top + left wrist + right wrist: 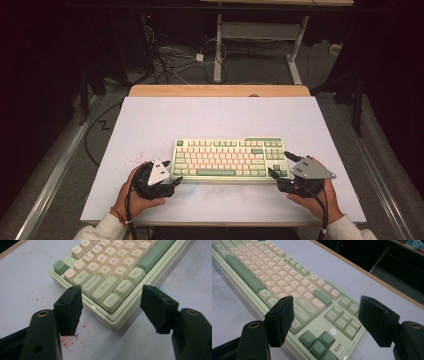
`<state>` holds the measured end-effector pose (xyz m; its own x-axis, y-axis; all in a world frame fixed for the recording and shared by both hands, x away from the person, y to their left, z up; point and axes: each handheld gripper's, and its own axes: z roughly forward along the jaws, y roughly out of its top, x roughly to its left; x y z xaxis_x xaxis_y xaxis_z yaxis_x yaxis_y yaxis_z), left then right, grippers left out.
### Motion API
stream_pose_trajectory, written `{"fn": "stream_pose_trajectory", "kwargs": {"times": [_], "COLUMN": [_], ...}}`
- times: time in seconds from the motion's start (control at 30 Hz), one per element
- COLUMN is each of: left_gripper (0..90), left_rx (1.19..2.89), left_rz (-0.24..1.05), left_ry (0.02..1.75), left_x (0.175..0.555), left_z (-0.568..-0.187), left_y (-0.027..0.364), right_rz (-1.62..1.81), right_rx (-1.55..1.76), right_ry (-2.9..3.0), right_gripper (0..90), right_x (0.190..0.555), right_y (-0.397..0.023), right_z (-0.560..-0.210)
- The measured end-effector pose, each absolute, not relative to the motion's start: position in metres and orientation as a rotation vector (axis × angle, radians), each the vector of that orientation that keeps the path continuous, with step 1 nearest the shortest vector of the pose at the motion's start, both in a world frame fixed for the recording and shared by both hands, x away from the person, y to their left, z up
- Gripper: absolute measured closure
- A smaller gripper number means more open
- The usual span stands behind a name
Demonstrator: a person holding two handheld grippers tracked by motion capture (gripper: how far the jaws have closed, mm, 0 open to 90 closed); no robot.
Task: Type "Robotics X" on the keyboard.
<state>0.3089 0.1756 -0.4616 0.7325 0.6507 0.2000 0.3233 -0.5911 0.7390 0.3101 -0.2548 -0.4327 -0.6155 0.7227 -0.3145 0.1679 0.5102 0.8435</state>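
Observation:
A pale green keyboard with cream and green keys lies near the front of the white table. My left gripper sits at its front-left corner. In the left gripper view, the keyboard has that corner, by the Ctrl key, between my left gripper's open jaws, with a gap on both sides. My right gripper is at the keyboard's right end. In the right gripper view, my right gripper straddles the arrow-key corner of the keyboard, jaws open and not pressing on it.
Red specks mark the table by the left hand, and a faint blue smudge lies before the keyboard. A wooden strip edges the far side. Beyond it are floor cables and another desk's legs.

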Motion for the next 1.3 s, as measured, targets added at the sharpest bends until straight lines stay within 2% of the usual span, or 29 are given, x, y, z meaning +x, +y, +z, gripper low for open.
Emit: {"fn": "stream_pose_trajectory", "kwargs": {"times": [0.1, 0.13, 0.23, 0.27, 0.3, 0.33, 0.37, 0.47, 0.93, 1.3], "left_gripper": [45.9, 56.0, 68.8, 68.8, 73.1, 81.5, 84.8, 87.5, 87.5, 87.3], "left_rx": [2.219, 2.216, 2.207, 2.211, 2.213, 2.212, 2.211, 2.248, 2.315, 2.386], "left_rz": [0.559, 0.55, 0.509, 0.502, 0.497, 0.488, 0.475, 0.46, 0.416, 0.413], "left_ry": [0.729, 0.729, 0.731, 0.733, 0.735, 0.74, 0.75, 0.75, 0.674, 0.648], "left_x": [0.31, 0.31, 0.312, 0.314, 0.314, 0.316, 0.318, 0.323, 0.358, 0.385], "left_z": [-0.458, -0.457, -0.454, -0.453, -0.452, -0.451, -0.449, -0.446, -0.431, -0.434], "left_y": [0.177, 0.177, 0.178, 0.178, 0.178, 0.178, 0.178, 0.172, 0.115, 0.084], "right_rz": [1.071, 1.057, 1.033, 1.033, 1.034, 1.027, 1.025, 1.02, 0.995, 0.994], "right_rx": [0.735, 0.735, 0.742, 0.742, 0.751, 0.754, 0.757, 0.76, 0.746, 0.745], "right_ry": [2.085, 2.092, 2.097, 2.097, 2.101, 2.103, 2.105, 2.105, 2.121, 2.128], "right_gripper": [29.1, 29.0, 28.9, 28.9, 28.9, 28.9, 28.9, 28.9, 29.0, 29.4], "right_x": [0.305, 0.301, 0.297, 0.297, 0.296, 0.294, 0.294, 0.293, 0.294, 0.294], "right_y": [-0.261, -0.264, -0.268, -0.268, -0.269, -0.271, -0.271, -0.272, -0.267, -0.267], "right_z": [-0.437, -0.44, -0.443, -0.443, -0.444, -0.445, -0.445, -0.446, -0.449, -0.451]}}
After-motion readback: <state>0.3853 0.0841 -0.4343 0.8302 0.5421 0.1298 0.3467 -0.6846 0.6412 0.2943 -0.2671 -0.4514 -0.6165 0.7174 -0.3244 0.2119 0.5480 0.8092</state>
